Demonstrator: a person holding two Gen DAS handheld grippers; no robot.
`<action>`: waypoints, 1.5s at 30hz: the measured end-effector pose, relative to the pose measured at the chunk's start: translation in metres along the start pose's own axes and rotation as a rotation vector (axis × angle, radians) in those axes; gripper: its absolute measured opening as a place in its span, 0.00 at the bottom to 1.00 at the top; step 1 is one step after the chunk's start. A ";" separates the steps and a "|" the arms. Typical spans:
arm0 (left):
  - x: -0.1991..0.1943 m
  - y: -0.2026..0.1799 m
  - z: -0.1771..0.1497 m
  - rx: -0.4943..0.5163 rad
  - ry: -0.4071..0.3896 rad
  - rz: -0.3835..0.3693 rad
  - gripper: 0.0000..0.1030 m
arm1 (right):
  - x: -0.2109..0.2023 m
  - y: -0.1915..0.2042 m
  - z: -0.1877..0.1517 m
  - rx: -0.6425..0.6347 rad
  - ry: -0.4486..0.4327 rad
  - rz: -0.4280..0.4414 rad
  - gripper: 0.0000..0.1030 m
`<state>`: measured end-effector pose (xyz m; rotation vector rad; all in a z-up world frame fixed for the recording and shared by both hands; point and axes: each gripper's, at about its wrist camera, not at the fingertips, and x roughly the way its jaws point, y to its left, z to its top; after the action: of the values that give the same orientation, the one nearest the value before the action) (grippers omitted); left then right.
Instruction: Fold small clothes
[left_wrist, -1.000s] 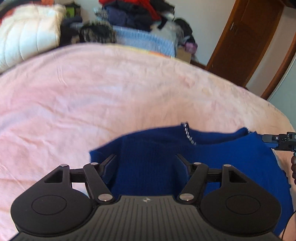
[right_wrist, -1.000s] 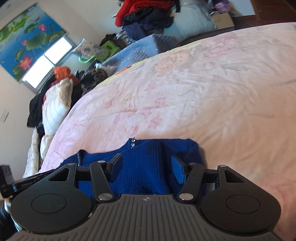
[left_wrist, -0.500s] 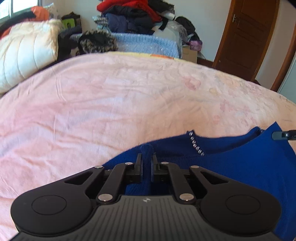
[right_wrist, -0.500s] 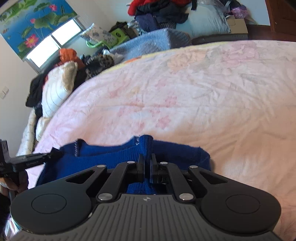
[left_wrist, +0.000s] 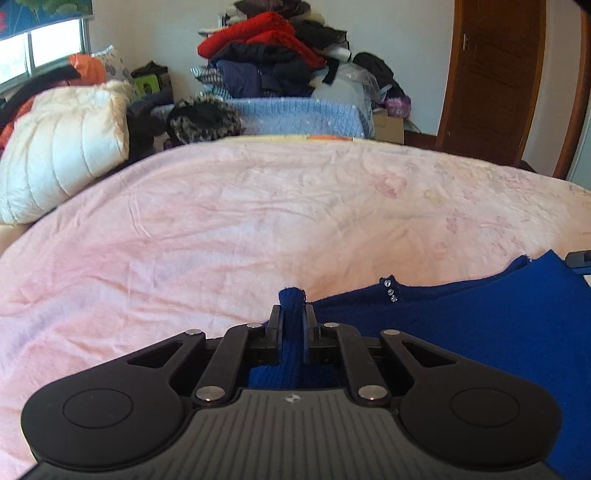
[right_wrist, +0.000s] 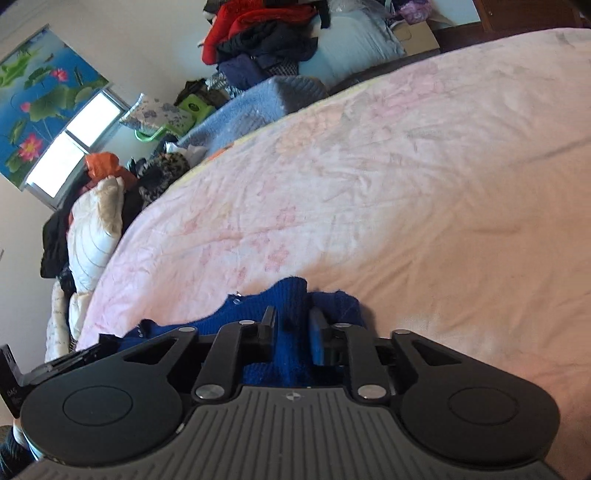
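A blue knit sweater (left_wrist: 480, 332) lies at the near edge of the pink bed (left_wrist: 258, 221). My left gripper (left_wrist: 291, 314) is shut on a pinched-up fold of its left part, and the fold pokes up between the pads. In the right wrist view the sweater (right_wrist: 207, 328) shows another raised fold standing between the jaws of my right gripper (right_wrist: 293, 321). Those jaws are opening, with the pads standing apart around the fold. The right gripper's tip (left_wrist: 580, 258) shows at the left wrist view's right edge, and the left gripper's body (right_wrist: 14, 369) at the right wrist view's left edge.
A white padded pillow (left_wrist: 62, 155) lies at the bed's left side. Beyond the far edge stand a light blue knit blanket (left_wrist: 303, 118) and a heap of red and dark clothes (left_wrist: 269, 59). A brown door (left_wrist: 495, 74) is at the far right.
Both grippers closed on folds of the blue sweater and lifted them slightly. The right jaws have since parted again; the left stays shut and both views tilted upward.
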<state>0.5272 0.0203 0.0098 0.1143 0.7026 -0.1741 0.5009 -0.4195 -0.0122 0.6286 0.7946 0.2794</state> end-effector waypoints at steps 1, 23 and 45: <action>-0.016 -0.002 -0.003 0.020 -0.046 0.024 0.09 | -0.011 0.006 -0.003 -0.020 -0.011 0.030 0.26; -0.105 -0.047 -0.093 -0.071 -0.142 -0.008 0.13 | -0.082 0.080 -0.137 -0.401 -0.029 -0.044 0.53; -0.156 0.052 -0.207 -0.983 0.049 -0.153 0.51 | -0.160 -0.022 -0.167 0.255 0.019 0.034 0.64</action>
<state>0.2898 0.1233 -0.0432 -0.8777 0.7805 0.0423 0.2693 -0.4402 -0.0221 0.8810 0.8454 0.2169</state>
